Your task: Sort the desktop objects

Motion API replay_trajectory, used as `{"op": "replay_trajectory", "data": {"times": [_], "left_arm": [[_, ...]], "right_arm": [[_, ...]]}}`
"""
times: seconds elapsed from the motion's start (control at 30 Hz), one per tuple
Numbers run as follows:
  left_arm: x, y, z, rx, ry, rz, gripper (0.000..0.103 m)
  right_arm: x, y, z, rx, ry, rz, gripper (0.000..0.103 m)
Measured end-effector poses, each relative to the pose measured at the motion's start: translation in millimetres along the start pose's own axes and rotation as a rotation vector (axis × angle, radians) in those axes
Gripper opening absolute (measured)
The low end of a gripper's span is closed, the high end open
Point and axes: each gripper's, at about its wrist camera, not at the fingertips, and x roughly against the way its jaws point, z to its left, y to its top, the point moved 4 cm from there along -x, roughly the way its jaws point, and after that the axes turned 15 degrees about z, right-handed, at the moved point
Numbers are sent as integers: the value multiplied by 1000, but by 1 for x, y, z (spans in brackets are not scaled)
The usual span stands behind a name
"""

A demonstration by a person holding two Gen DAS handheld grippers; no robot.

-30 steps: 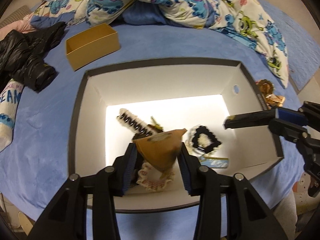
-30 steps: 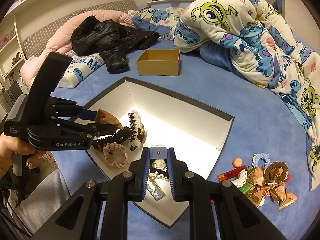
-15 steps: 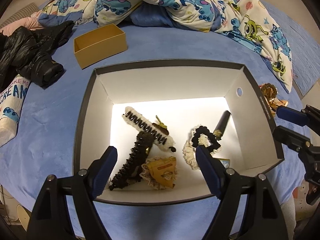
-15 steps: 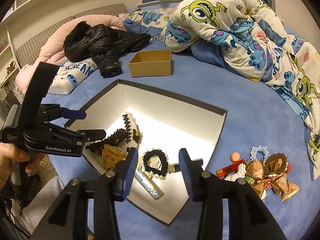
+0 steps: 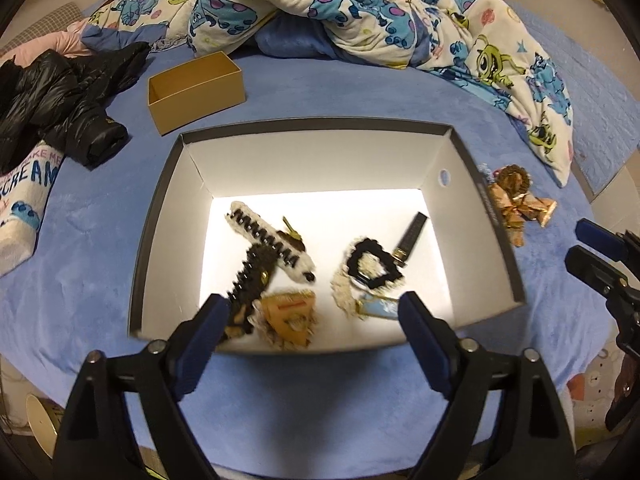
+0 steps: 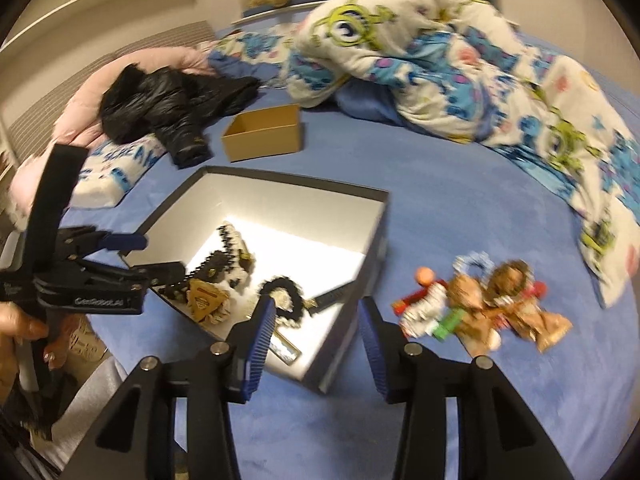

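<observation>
Left hand-held gripper (image 5: 310, 314) spread wide and empty, jaws just been opening, over grey-rimmed white cardboard box (image 5: 320, 156). Right hand-held gripper (image 6: 316, 338) part-spread, also just opening, nothing between. Tan triangular wrapped packet (image 5: 290, 314) lies inside box.

"SCREAM" on pillow (image 5: 28, 184), "GenRobot.AI" on tongs (image 6: 140, 254)

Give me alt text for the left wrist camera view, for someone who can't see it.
The left gripper, jaws open and empty, hangs over the near edge of a large white-lined box on a blue bedspread. Hair clips, a black scrunchie and a gold triangular packet lie inside. The right gripper shows at right; a small tan box sits behind.
</observation>
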Motion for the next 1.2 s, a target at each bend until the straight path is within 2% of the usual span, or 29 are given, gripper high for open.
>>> {"op": "replay_trajectory", "data": {"times": [0.07, 0.13, 0.23, 0.43, 0.6, 0.73, 0.87, 1.0, 1.13, 1.2], "left_arm": [[6, -9, -4, 13, -19, -2, 94], [13, -19, -8, 28, -34, -1, 96], [20, -35, -14, 57, -27, 9, 99], [35, -59, -27, 71, -25, 6, 99], [47, -72, -36, 65, 36, -32, 100], [53, -80, -40, 80, 69, -65, 100], [53, -87, -41, 92, 38, -80, 100], [56, -93, -46, 88, 73, -108, 102], [54, -94, -50, 95, 26, -81, 103], [53, -94, -51, 94, 47, -78, 103]], "right_arm": [[13, -10, -4, -47, -34, -17, 62], [26, -20, -6, -87, -50, -34, 66], [42, -38, -12, -156, -88, -44, 79], [54, -69, -10, -199, -152, -10, 81], [67, -87, -2, -230, -147, -36, 86], [79, -97, 3, -242, -182, -59, 87], [84, -105, 7, -240, -208, -62, 87], [86, -113, 8, -258, -203, -67, 87], [88, -119, 6, -263, -226, -71, 87], [90, -121, 5, -263, -234, -73, 87]]}}
